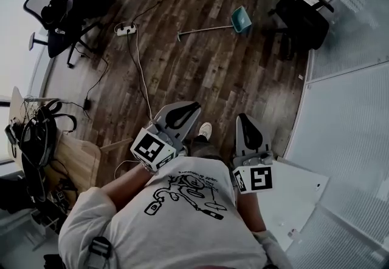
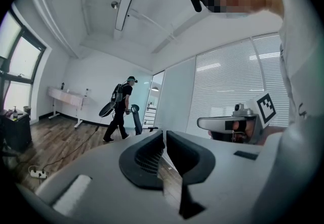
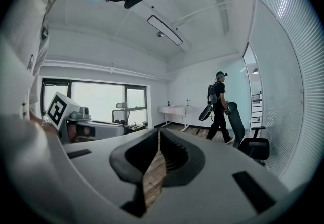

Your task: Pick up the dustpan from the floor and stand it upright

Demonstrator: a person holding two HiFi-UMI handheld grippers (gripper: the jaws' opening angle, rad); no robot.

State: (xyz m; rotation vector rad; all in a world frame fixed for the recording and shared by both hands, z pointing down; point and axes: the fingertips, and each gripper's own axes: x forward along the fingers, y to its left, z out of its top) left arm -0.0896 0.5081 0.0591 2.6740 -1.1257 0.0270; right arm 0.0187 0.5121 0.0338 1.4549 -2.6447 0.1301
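The teal dustpan (image 1: 241, 19) lies on the wooden floor far ahead, its long thin handle (image 1: 205, 30) stretched out to the left. Both grippers are held at waist height, well short of it. My left gripper (image 1: 187, 107) is shut with nothing between its jaws, and the left gripper view shows its dark pads together (image 2: 164, 136). My right gripper (image 1: 244, 118) is likewise shut and empty, its pads meeting (image 3: 159, 134) in the right gripper view. Neither gripper view shows the dustpan.
A black office chair (image 1: 302, 17) stands right of the dustpan, by a glass partition (image 1: 346, 37). A power strip (image 1: 124, 30) and its white cable (image 1: 142, 76) lie on the floor to the left. Another person (image 2: 120, 109) walks at the far end. A white board (image 1: 298, 192) lies at lower right.
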